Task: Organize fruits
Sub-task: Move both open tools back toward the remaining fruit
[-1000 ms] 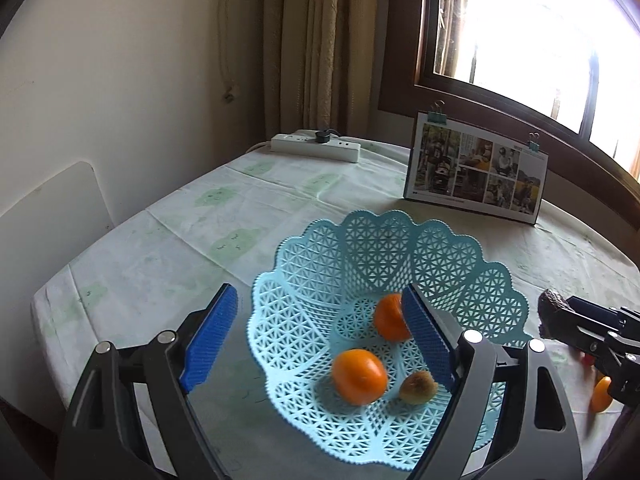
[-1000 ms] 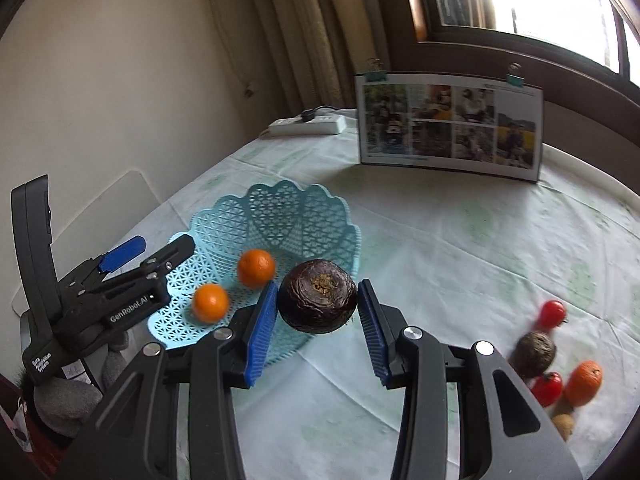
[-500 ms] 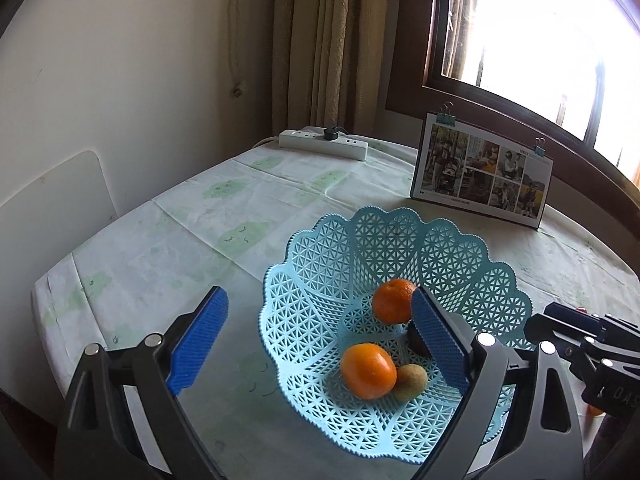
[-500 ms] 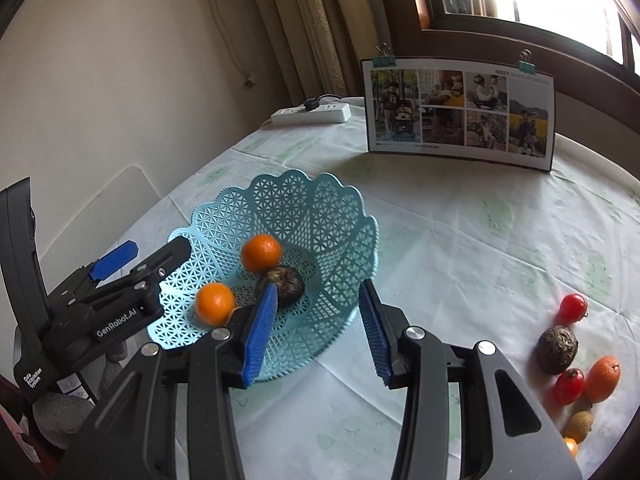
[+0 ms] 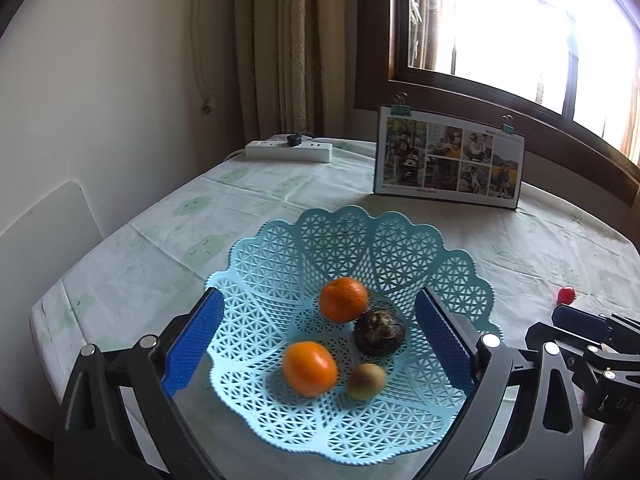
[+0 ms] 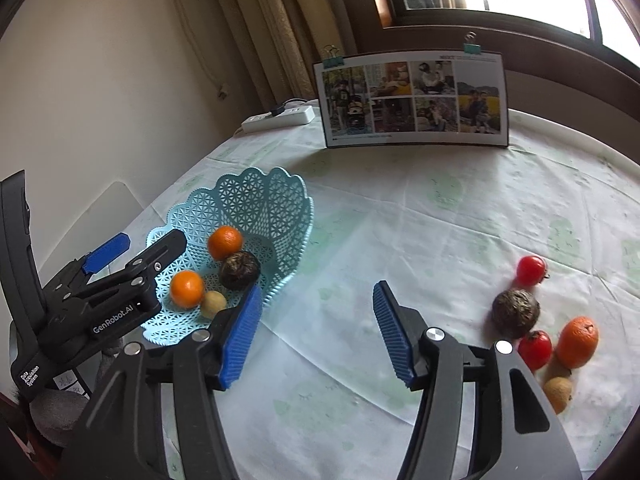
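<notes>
A light blue lattice basket (image 5: 400, 240) (image 6: 276, 200) sits on the table and holds two oranges (image 5: 310, 368) (image 5: 343, 299), a dark brown wrinkled fruit (image 5: 379, 332) (image 6: 239, 270) and a small tan fruit (image 5: 366, 381). My left gripper (image 5: 320, 344) is open, its blue pads straddling the basket's near side with nothing between them. My right gripper (image 6: 316, 332) is open and empty over bare tablecloth, right of the basket. Loose fruits lie at the right: two red tomatoes (image 6: 531, 270) (image 6: 535, 349), a dark fruit (image 6: 515, 313), an orange (image 6: 577, 341) and a tan fruit (image 6: 558, 392).
A clipped photo board (image 5: 448, 164) (image 6: 414, 100) stands at the back of the table, with a white power strip (image 5: 289, 151) by the curtain. A white chair back (image 5: 40, 240) is at the table's left edge. A red tomato (image 5: 565, 295) lies right of the basket.
My right gripper held the dark fruit, opened and dropped it into the basket, then pulled back to the right. The left gripper stayed open and rose slightly.
</notes>
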### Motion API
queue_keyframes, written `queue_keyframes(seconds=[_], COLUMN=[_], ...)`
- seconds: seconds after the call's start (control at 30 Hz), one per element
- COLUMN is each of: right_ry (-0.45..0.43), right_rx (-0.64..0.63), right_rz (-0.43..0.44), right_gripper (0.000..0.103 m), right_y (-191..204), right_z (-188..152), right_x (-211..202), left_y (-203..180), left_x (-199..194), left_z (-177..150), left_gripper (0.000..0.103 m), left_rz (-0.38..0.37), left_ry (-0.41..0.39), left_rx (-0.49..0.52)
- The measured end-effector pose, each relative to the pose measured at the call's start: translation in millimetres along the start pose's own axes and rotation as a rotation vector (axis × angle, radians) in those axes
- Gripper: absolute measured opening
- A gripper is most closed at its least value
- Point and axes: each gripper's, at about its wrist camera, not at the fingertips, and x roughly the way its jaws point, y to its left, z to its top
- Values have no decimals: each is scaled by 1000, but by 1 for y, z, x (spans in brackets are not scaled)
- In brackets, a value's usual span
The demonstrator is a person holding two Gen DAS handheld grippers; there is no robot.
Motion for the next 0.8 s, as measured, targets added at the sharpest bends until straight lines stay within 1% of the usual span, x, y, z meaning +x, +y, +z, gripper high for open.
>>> queue_keyframes(seconds=[0.47, 0.8], right_ry=[-19, -46], right_rx=[100, 130], right_rz=[-69, -130], right_gripper=[59, 59], right_y=[-54, -84], right_z=[-23, -37], right_x=[-28, -49], left_y=[-49, -90], left_x=[-10, -18], left_z=[-4, -7], left_gripper=[98, 98], left_rz=[-41, -78], left_ry=[-7, -11], left_rx=[100, 180])
